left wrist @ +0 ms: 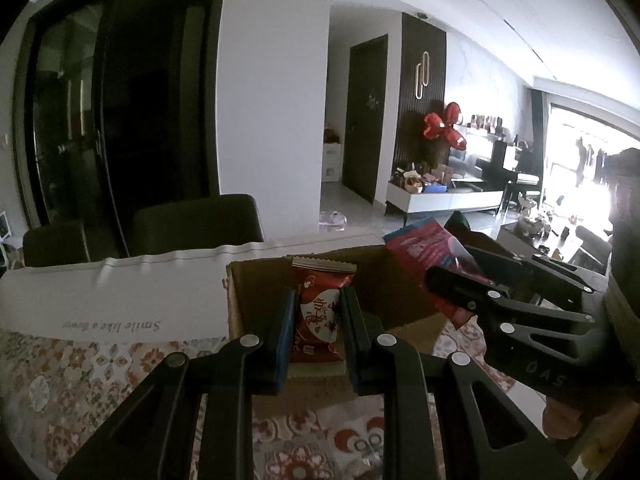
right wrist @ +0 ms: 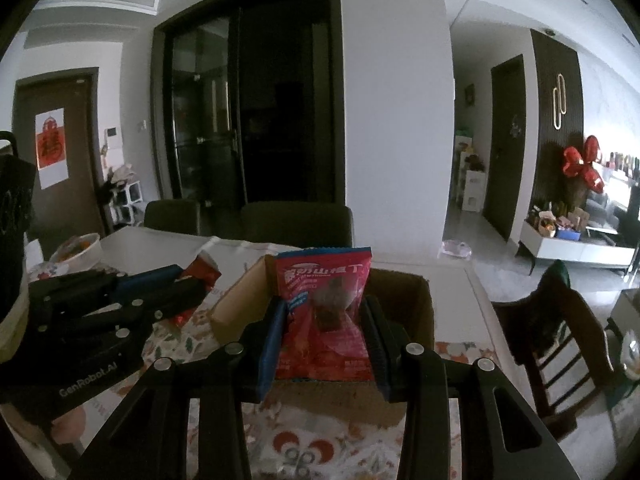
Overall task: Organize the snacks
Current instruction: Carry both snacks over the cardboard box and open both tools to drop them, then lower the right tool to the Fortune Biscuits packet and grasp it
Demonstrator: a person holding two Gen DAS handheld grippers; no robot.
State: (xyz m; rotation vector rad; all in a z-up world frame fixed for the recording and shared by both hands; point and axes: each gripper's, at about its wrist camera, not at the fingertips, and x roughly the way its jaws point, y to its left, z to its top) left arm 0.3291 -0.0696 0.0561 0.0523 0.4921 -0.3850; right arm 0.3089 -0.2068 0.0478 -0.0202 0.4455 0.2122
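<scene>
My left gripper (left wrist: 318, 316) is shut on a small red snack packet (left wrist: 320, 320) with a white heart, held above the open cardboard box (left wrist: 256, 280). My right gripper (right wrist: 326, 320) is shut on a larger pink-red snack bag (right wrist: 324, 320), held upright over the same box (right wrist: 404, 296). In the left wrist view the right gripper (left wrist: 444, 276) and its bag (left wrist: 424, 248) hang over the box's right side. In the right wrist view the left gripper (right wrist: 184, 280) is at the left with its red packet (right wrist: 204, 270) sticking out.
The box stands on a table with a patterned red and white cloth (left wrist: 80, 392). A white sheet with printed writing (left wrist: 120, 304) lies behind the box. A bowl (right wrist: 78, 250) sits at the table's far left. Dark chairs (right wrist: 296, 222) stand behind, a wooden chair (right wrist: 552, 320) at right.
</scene>
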